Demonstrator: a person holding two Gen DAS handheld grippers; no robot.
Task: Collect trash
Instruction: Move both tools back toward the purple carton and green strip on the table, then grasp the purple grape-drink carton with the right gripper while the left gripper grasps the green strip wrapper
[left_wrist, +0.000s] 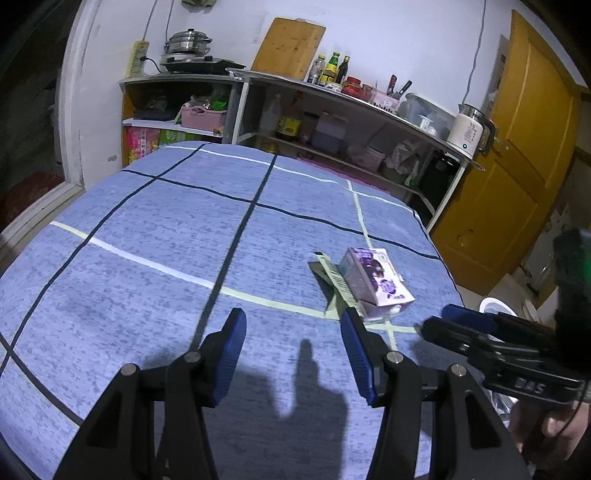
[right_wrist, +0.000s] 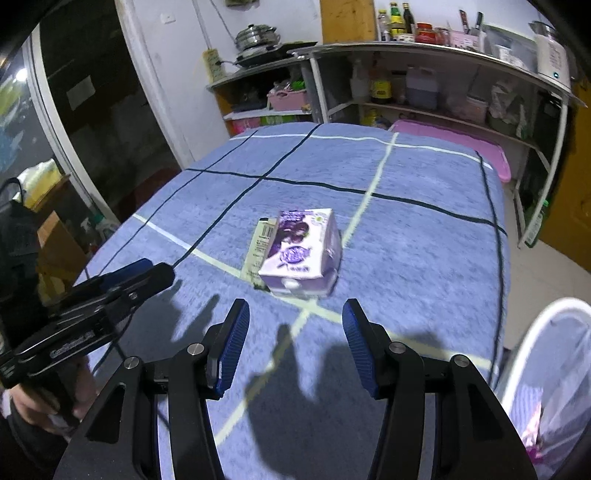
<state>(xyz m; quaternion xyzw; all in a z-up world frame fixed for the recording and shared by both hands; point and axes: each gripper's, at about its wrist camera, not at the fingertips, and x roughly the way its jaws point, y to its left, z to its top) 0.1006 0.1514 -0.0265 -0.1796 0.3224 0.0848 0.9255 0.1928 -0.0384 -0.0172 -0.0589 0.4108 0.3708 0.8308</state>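
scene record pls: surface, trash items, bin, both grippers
surface: table under blue checked cloth
trash_1: purple drink carton, lying on its side near the cloth's middle
trash_2: flat paper strip with barcode, beside the carton on its left and partly under it
bin: white-rimmed bin off the table's right edge, something purple inside
left gripper: open, empty, carton ahead to its right
right gripper: open, empty, carton just ahead
contact: none with trash

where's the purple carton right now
The purple carton lies on the blue checked cloth, just ahead of the right hand-held gripper, on a flat paper wrapper showing at its left.
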